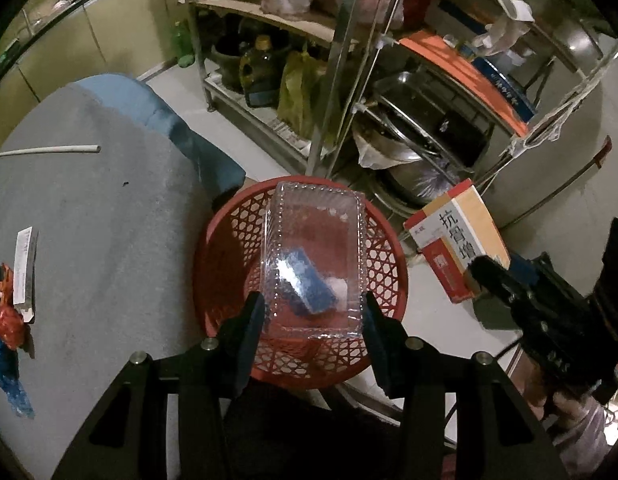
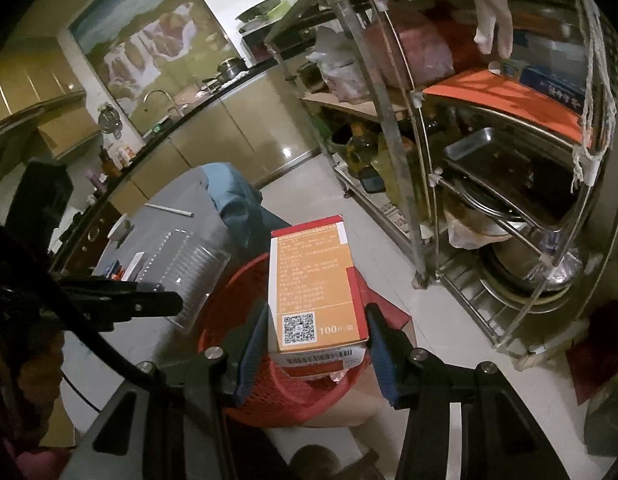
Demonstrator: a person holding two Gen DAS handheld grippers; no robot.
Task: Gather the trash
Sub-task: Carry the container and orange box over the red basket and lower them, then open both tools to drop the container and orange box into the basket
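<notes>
My left gripper point(image 1: 313, 314) is shut on a clear plastic clamshell container point(image 1: 315, 240), held right above the red mesh basket point(image 1: 225, 248) on the floor. Blue and white scraps lie in the basket's bottom, seen through the plastic. My right gripper point(image 2: 317, 338) is shut on an orange, red and white medicine box point(image 2: 315, 280), held upright over the same red basket point(image 2: 229, 292). From the left wrist view this box point(image 1: 457, 240) hangs just right of the basket rim, pinched by the right gripper. The clear container point(image 2: 189, 256) shows at the left of the right wrist view.
A grey table point(image 1: 89, 220) with a white tube point(image 1: 49, 151), a paper strip point(image 1: 24, 268) and red and blue wrappers point(image 1: 7, 320) lies left of the basket. A steel rack point(image 1: 389, 100) with pans, bottles and bags stands behind. Blue cloth point(image 1: 177, 128) drapes off the table.
</notes>
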